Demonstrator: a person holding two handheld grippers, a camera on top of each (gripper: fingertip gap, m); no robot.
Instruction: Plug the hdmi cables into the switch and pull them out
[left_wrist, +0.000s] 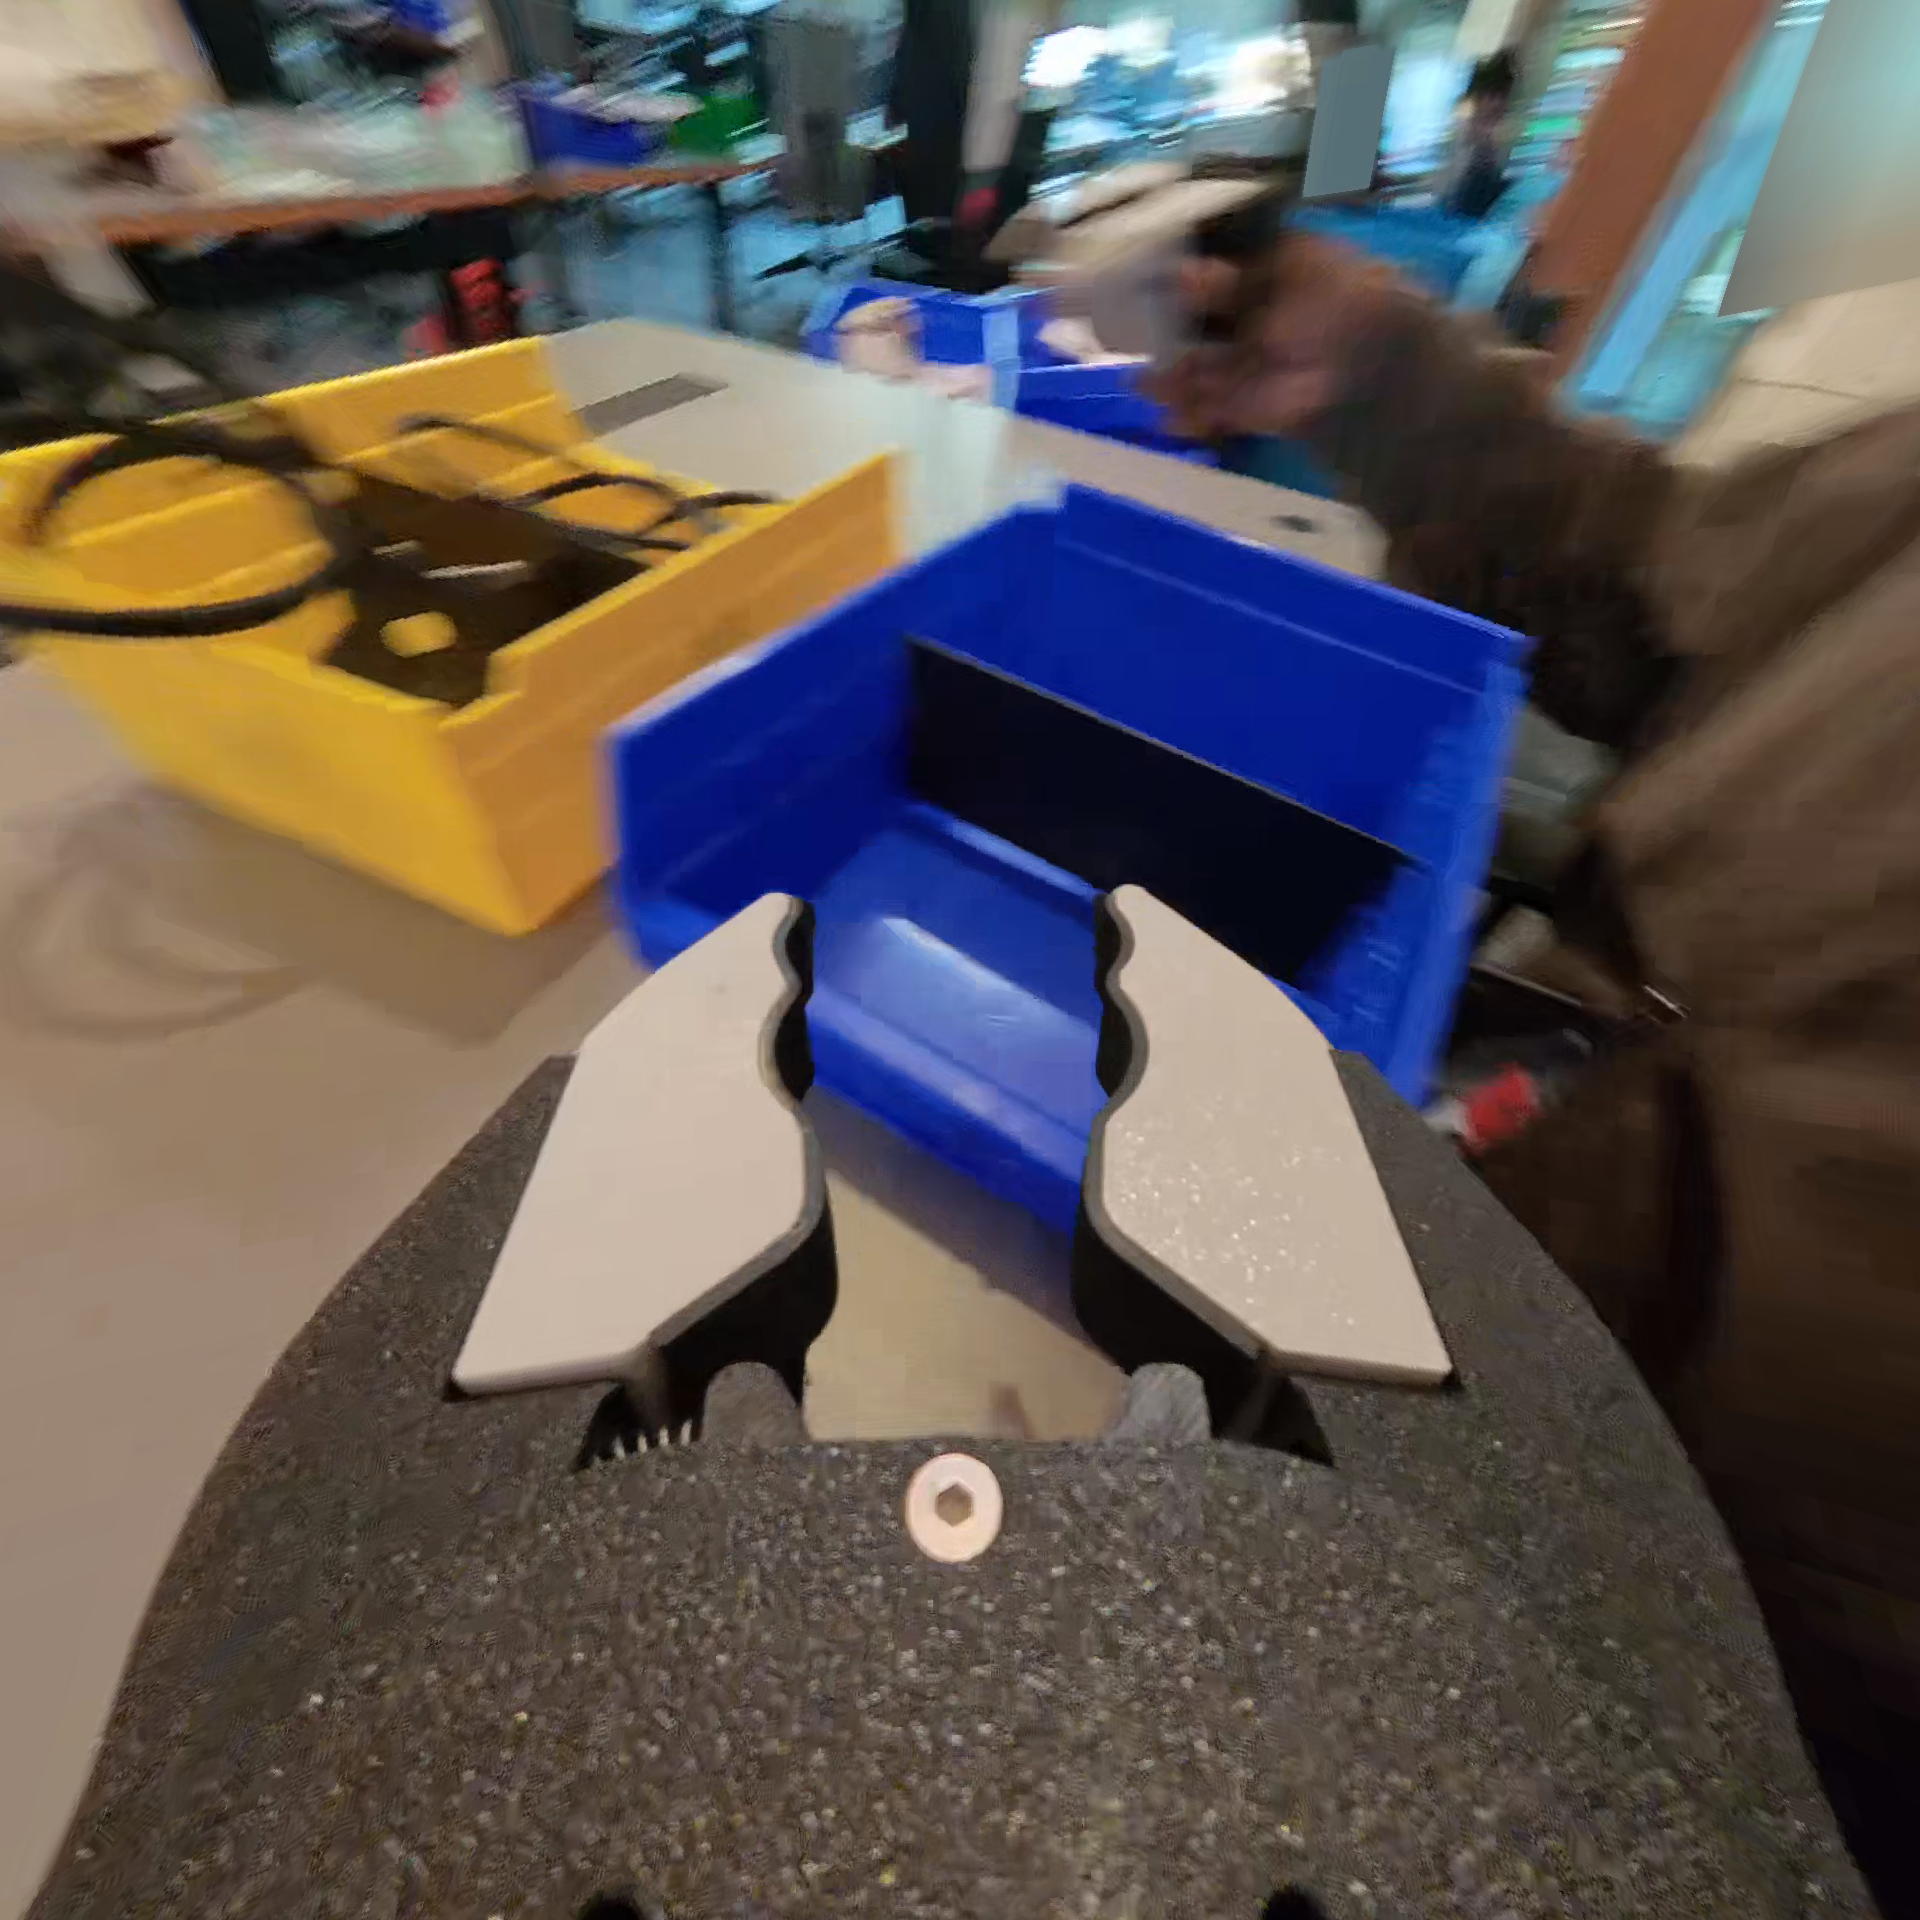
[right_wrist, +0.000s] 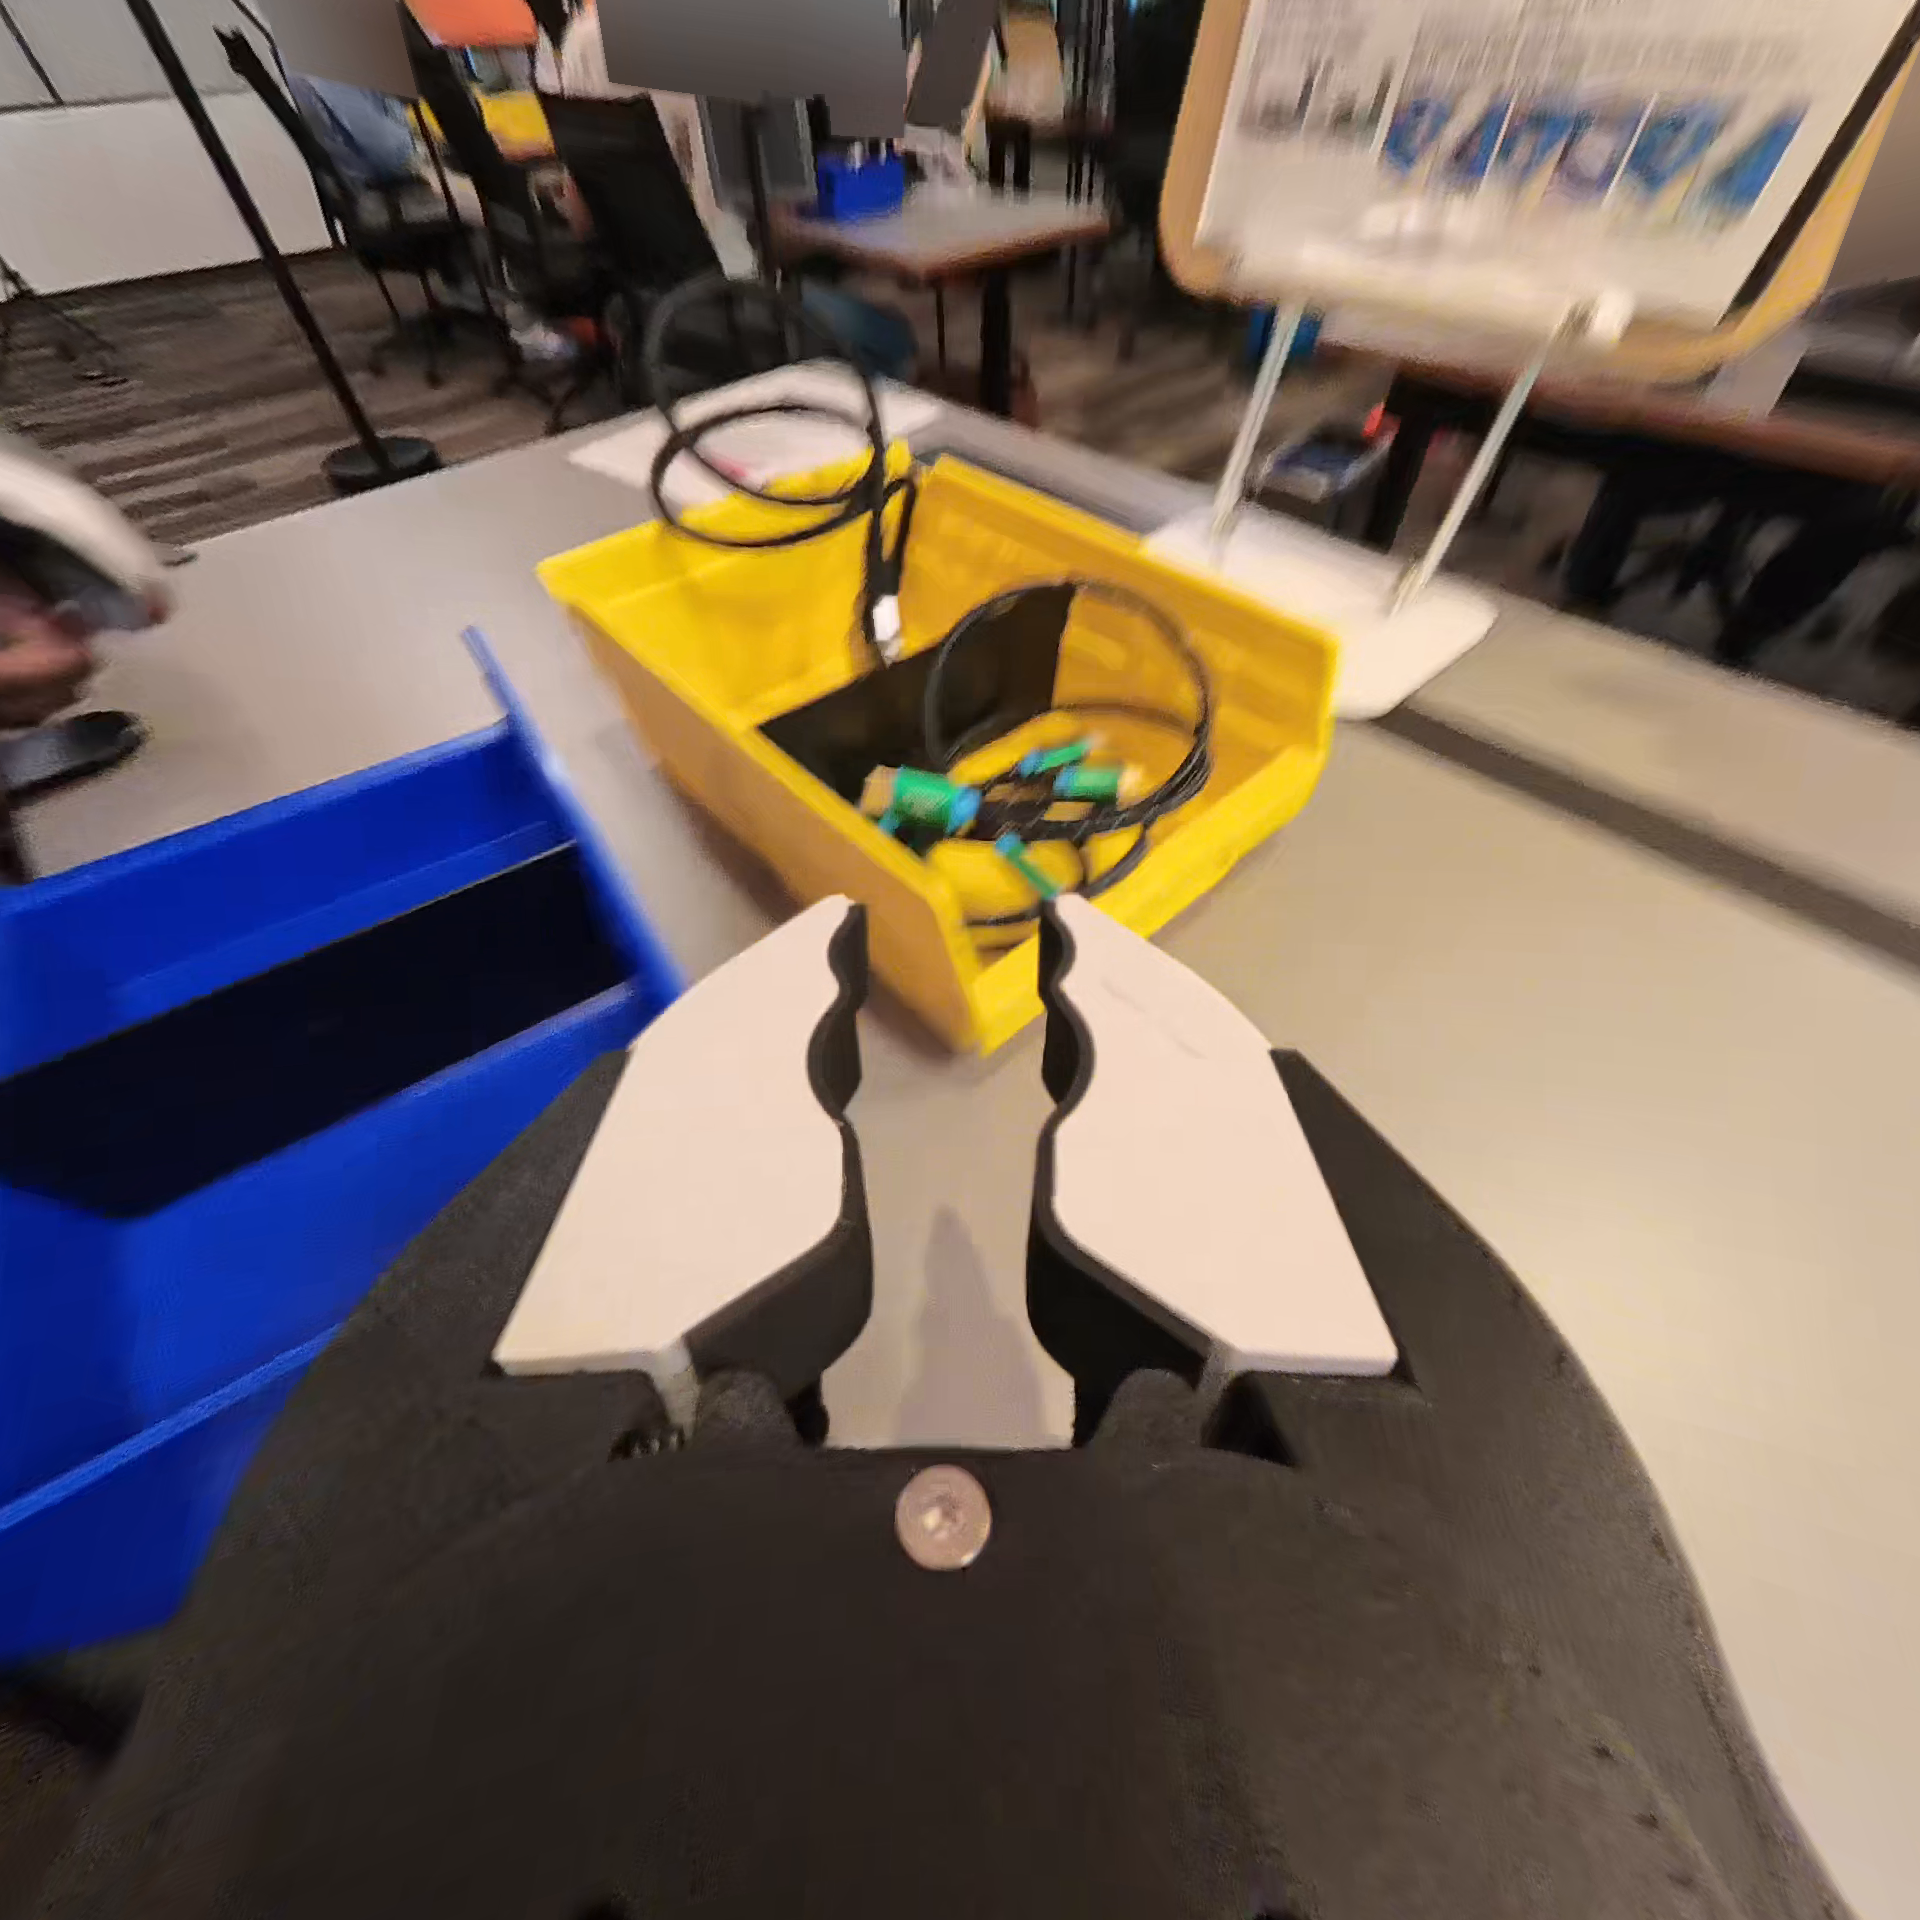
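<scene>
The left tool hangs above the near, low front lip of the blue bin, tilted down into it; its 2 fingers stand well apart with nothing between them but the bin's bare blue floor. A dark divider crosses the bin behind the fingertips, and the bin's tall side walls close in on both sides, so the free room lies upward and back toward the camera. To the left, just beside the blue bin, sits the yellow bin, black cables spilling over its rim. A person's brown sleeve fills the right edge, blurred.

The right tool hovers over bare grey desk, pointed at the yellow bin's near corner. Its fingers are parted, narrower than the left's, gripping nothing. Coiled black cables with green connectors lie inside. The blue bin stands close on its left; open desk spreads to its right.
</scene>
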